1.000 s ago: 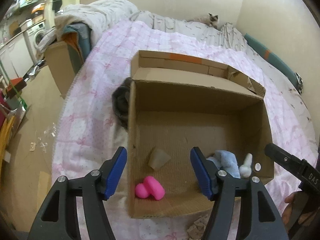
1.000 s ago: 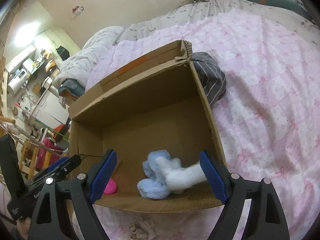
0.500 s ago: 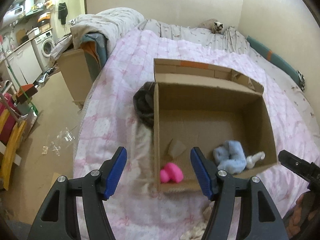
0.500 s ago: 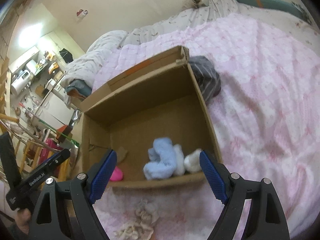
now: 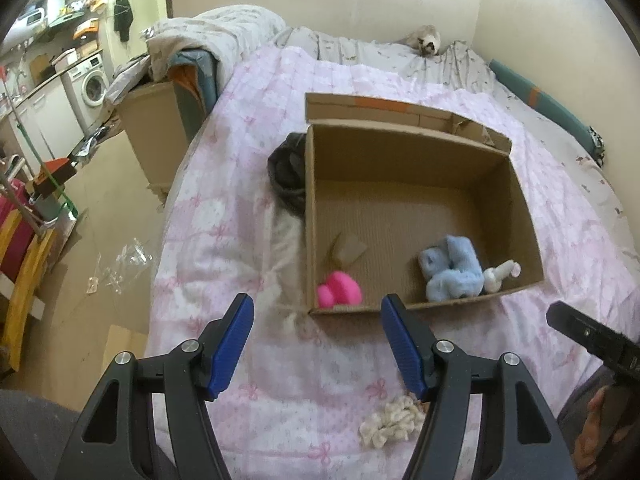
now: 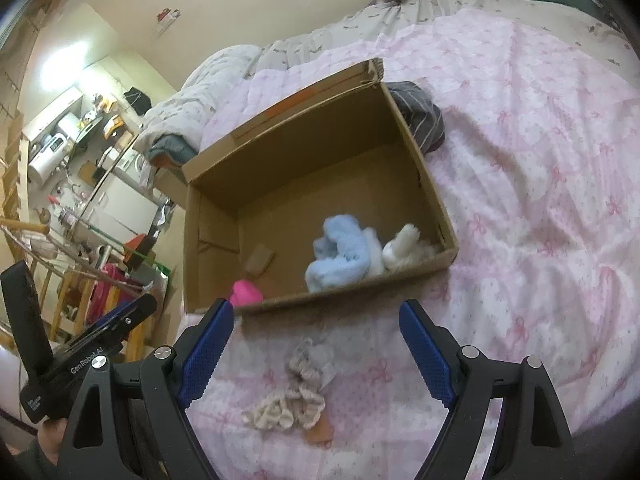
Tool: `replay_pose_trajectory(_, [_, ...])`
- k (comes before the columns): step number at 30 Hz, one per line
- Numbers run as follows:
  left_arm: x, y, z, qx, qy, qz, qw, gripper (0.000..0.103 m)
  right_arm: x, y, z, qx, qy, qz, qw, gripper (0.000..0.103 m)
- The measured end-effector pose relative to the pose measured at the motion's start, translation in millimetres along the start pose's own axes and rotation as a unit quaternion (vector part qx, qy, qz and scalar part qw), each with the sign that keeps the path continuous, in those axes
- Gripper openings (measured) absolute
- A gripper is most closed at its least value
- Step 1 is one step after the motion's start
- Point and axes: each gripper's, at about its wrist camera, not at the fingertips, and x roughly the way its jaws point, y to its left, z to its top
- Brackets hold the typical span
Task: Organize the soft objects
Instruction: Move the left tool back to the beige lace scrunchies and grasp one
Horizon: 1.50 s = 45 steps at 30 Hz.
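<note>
Cardboard makes up the open box (image 5: 516, 184), which is set on the pink bedspread (image 5: 224, 216). Inside it, a pink soft item (image 5: 340, 289) is lodged in the near corner on the kitchen side, a blue fluffy item (image 5: 450, 268) is laid against the near wall, and a white fluffy piece (image 5: 498, 274) is tucked beside the blue one. A small brown scrap (image 5: 348, 249) is seen on the box floor just beyond the pink item. A cream scrunchie (image 6: 286, 404) is left on the bedspread outside the box, just before its near wall.

Compared with a second ago, both claws have been drawn back from the box: its whole near wall is now shown, and the scrunchie has come fully into sight.

The left claw (image 5: 316, 344) is held released, with nothing between its blue pads; the right claw (image 6: 316, 348) is likewise spread wide and empty. A dark striped garment (image 6: 420, 114) is half hidden behind the box's far side wall. The pink item is partly cut off by the near wall in the right wrist view.
</note>
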Motion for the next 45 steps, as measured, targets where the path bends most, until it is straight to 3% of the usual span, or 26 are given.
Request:
replay_pose_trajectory(7, [5.9, 16.1, -12.9, -0.043, 0.026, -0.002, 0.9987, 0.063, 3.0, -1.8, -19.9, 0.004, 0.023, -0.011, 1.000, 0.090])
replay_pose_trajectory(21, [40.6, 17.1, -28.6, -0.034, 0.088, 0.013, 0.9954, 0.063, 13.2, -4.8, -28.0, -0.022, 0.046, -0.040, 0.998, 0.090])
replay_pose_trajectory(24, [56.5, 11.8, -36.8, -0.032, 0.138, -0.017, 0.9897, 0.063, 14.2, -10.3, -26.8, -0.005, 0.049, -0.041, 0.998, 0.090])
replay_pose_trajectory(28, [82.6, -12.6, -58.1, -0.007, 0.230, -0.086, 0.9695, 0.063, 21.6, -12.5, -27.0, 0.004, 0.060, -0.047, 0.997, 0.090])
replay_pose_trajectory(35, [98.3, -52.6, -78.3, 0.065, 0.260, -0.093, 0.9589, 0.063, 23.1, -12.8, -28.6, 0.006, 0.064, -0.050, 0.997, 0.090])
replay_pose_trajectory(36, [100.0, -55.6, -79.4, 0.070, 0.257, -0.091, 0.9595, 0.060, 23.2, -13.6, -28.7, 0.008, 0.065, -0.050, 0.997, 0.090])
replay_pose_trajectory(39, [100.9, -60.5, -79.6, 0.071, 0.245, -0.110, 0.9606, 0.033, 23.6, -14.7, -29.4, 0.014, 0.067, -0.051, 0.996, 0.090])
replay_pose_trajectory(41, [99.3, -61.5, -79.3, 0.068, 0.241, -0.115, 0.9613, 0.025, 23.8, -14.4, -29.5, 0.013, 0.068, -0.053, 0.996, 0.090])
replay_pose_trajectory(42, [97.7, -61.3, -78.7, 0.071, 0.238, -0.109, 0.9624, 0.015, 24.0, -14.1, -29.6, 0.013, 0.068, -0.053, 0.996, 0.090])
replay_pose_trajectory(45, [92.6, -52.8, -75.6, 0.057, 0.247, -0.120, 0.9599, 0.011, 25.8, -13.6, -29.1, 0.013, 0.070, -0.052, 0.996, 0.090])
